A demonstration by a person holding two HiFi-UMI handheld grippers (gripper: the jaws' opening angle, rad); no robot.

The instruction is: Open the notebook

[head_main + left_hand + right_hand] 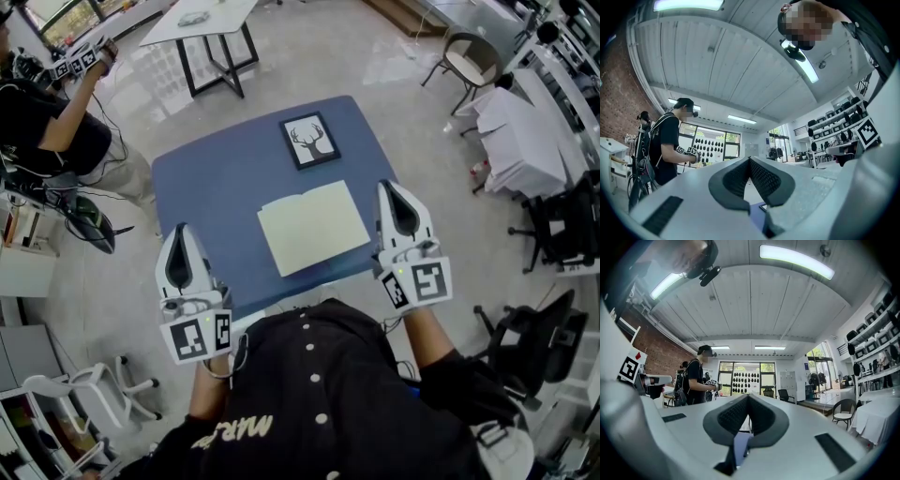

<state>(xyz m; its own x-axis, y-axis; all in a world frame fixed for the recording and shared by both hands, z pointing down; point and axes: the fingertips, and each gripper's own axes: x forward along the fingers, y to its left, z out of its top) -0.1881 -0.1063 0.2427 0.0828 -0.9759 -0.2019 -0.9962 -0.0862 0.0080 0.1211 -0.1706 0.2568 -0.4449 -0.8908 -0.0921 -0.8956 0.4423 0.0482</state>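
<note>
Hanging by the near left corner of the blue rectangular worktop (206, 178), the left tongs (181, 231) are clenched on nothing. Between the two tongs, nearer the right pair, the cream-paged notebook (312, 226) lies open and flat. Beyond it lies a black-framed deer picture (309, 140). The right tongs (387, 190), just beside the notebook's right edge, are likewise clenched and empty.

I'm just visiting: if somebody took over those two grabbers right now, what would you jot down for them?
Left gripper: shut, empty, by the near edge of the table.
Right gripper: shut, empty, just right of the notebook.
Notebook: lies open and flat mid-table, with the framed deer picture beyond it.
Done: notebook is open.
Left: nothing, it seems.
</note>
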